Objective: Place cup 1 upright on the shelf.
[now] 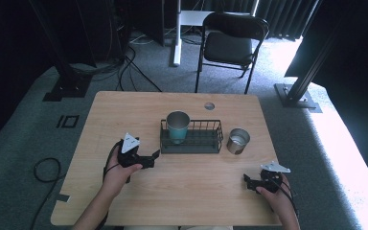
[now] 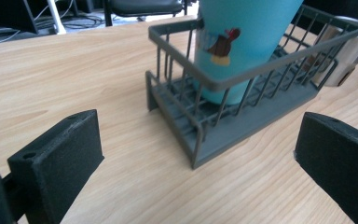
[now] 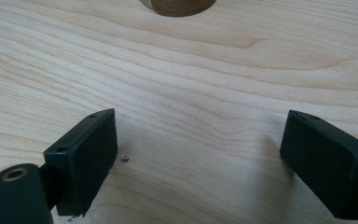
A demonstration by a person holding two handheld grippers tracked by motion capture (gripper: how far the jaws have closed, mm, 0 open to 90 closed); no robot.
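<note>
A dark grey wire basket [image 1: 199, 143] stands mid-table with a teal cup [image 1: 178, 125] upright in its left end. A metal cup [image 1: 238, 140] stands on the table just right of the basket. My left gripper [image 1: 152, 159] is open a little left of the basket and points at it. In the left gripper view the basket [image 2: 223, 121], the teal cup [image 2: 242, 42] and the metal cup [image 2: 349, 56] lie ahead of the open left gripper [image 2: 200, 140]. My right gripper [image 1: 249, 182] is open near the front right, over bare wood. The right gripper [image 3: 200, 135] holds nothing; the metal cup's base [image 3: 179, 5] shows at the top edge.
The wooden table [image 1: 124, 115] has a small round hole [image 1: 209, 106] near its far edge. A black folding chair [image 1: 230, 43] stands beyond the table. Cables lie on the carpet at the left.
</note>
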